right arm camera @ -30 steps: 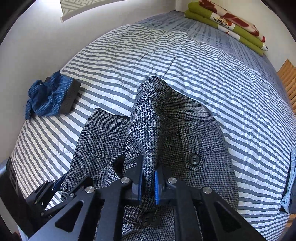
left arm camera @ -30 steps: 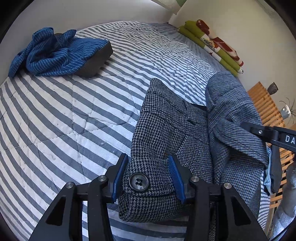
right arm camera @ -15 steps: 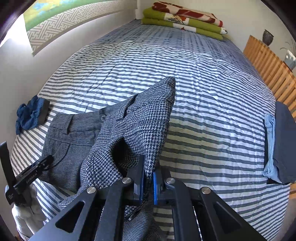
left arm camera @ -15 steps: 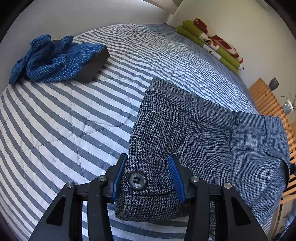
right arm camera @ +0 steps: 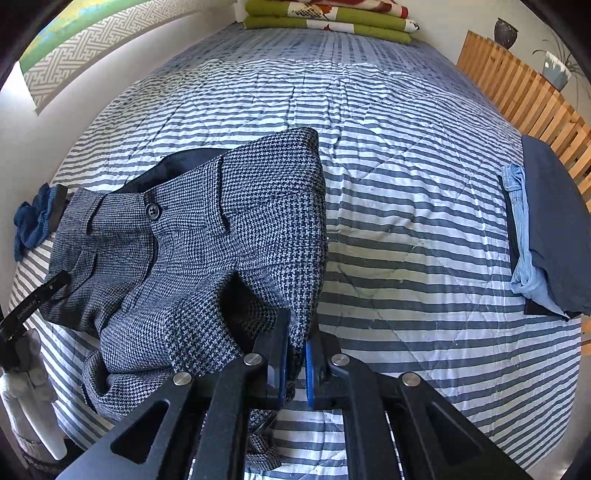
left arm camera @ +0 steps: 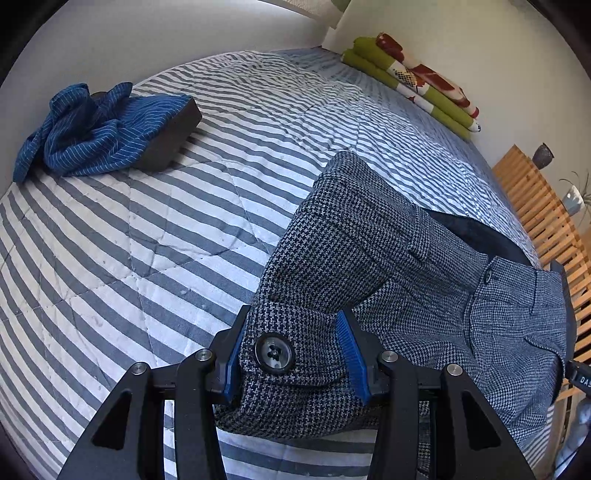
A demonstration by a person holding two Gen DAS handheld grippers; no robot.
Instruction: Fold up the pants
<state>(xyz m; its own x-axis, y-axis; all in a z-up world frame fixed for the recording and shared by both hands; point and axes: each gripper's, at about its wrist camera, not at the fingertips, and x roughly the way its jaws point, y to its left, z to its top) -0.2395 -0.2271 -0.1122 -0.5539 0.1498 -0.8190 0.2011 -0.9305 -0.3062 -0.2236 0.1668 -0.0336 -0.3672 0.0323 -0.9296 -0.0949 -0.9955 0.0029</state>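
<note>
The houndstooth pants (left arm camera: pixel 369 258) lie near the front edge of the striped bed (left arm camera: pixel 147 240), waistband spread between both grippers. Wide open quilt lies beyond them, toward the folded green blankets (right arm camera: pixel 328 18) at the far wall. The left gripper (left arm camera: pixel 295 350) has its fingers part-way apart, clamped on a buttoned tab of the pants. The right gripper (right arm camera: pixel 295 365) has its fingers nearly together, pinching a fold of the same cloth. A crumpled blue striped garment (left arm camera: pixel 92 125) sits well apart on the left; folded dark and light-blue clothes (right arm camera: pixel 546 236) rest at the right edge. The pants' lower legs are cut off from view. Lettering on the other gripper's finger is partly hidden and unreadable.
</note>
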